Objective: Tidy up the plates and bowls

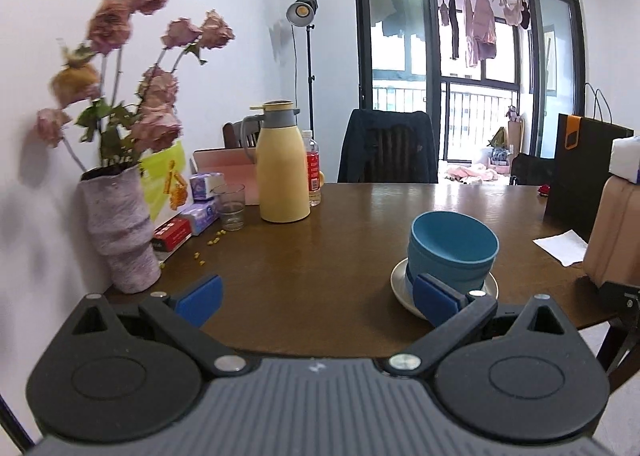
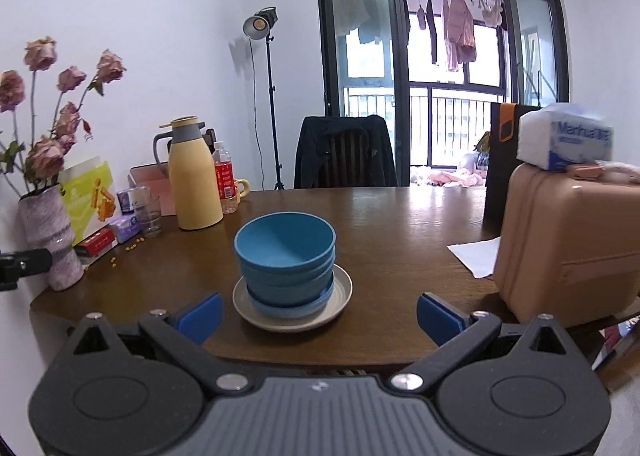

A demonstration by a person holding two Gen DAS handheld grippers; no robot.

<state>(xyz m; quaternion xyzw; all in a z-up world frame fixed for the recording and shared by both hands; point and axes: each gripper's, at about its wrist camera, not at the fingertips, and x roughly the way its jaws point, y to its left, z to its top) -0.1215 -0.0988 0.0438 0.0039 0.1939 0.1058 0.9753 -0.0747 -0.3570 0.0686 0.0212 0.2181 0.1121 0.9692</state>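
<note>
Table: the dark brown wooden table [image 2: 400, 224] carries everything; the crockery sits near its front edge, within reach of both tools.
Plate: one cream ceramic plate [image 2: 340, 296] lies at the bottom, probably as the widest base.
Bowls: the stacked blue bowls [image 2: 286, 256] are nested on the plate; I count three or four rims, and the pile looks finished.
Left gripper [image 1: 316, 298]: jaws spread wide, empty, just beside the plate.
Right gripper [image 2: 318, 314]: jaws spread wide, empty, facing the stack.

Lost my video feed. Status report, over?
Left gripper and right gripper open, empty. Blue bowls stacked on white plate, near table edge. Nothing blocking.
</note>
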